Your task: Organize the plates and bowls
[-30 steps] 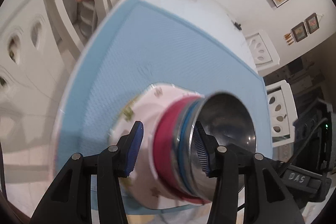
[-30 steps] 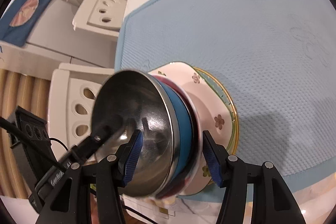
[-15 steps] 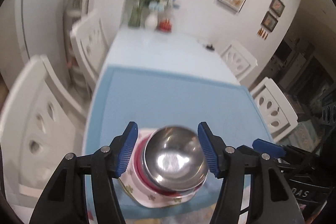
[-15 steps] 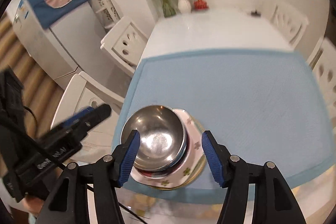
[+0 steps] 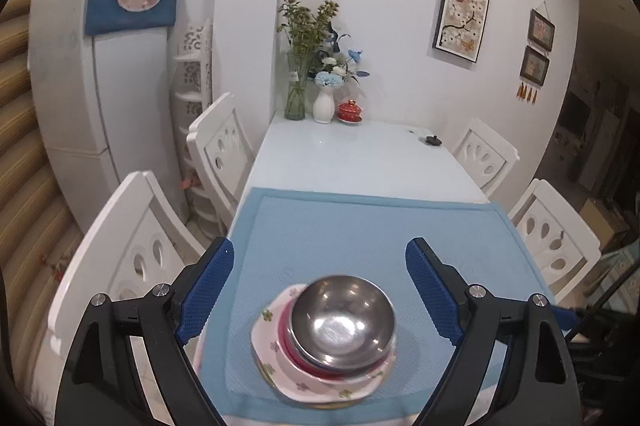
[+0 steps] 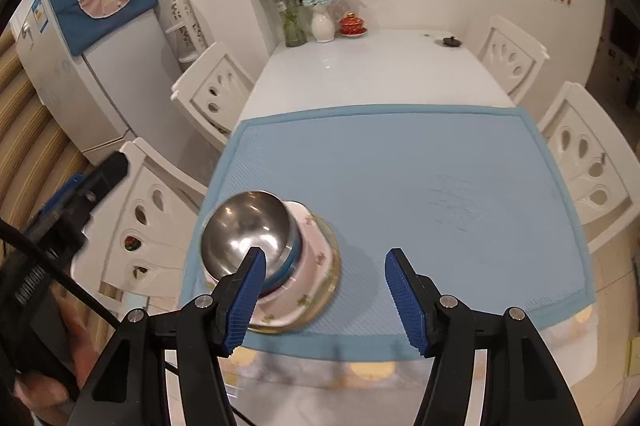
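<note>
The left gripper (image 5: 320, 290) is opening, its blue-padded fingers (image 5: 204, 290) wide and empty; a second ago they flanked the stack. The right gripper (image 6: 324, 302) stands half open, holding nothing. Both have risen clear. The shiny round steel bowl (image 5: 342, 324) sits mouth up on red and blue bowls, mostly hidden, over a floral white plate (image 5: 280, 366), near the blue mat's (image 5: 360, 234) near left corner on the table (image 5: 360, 154).
</note>
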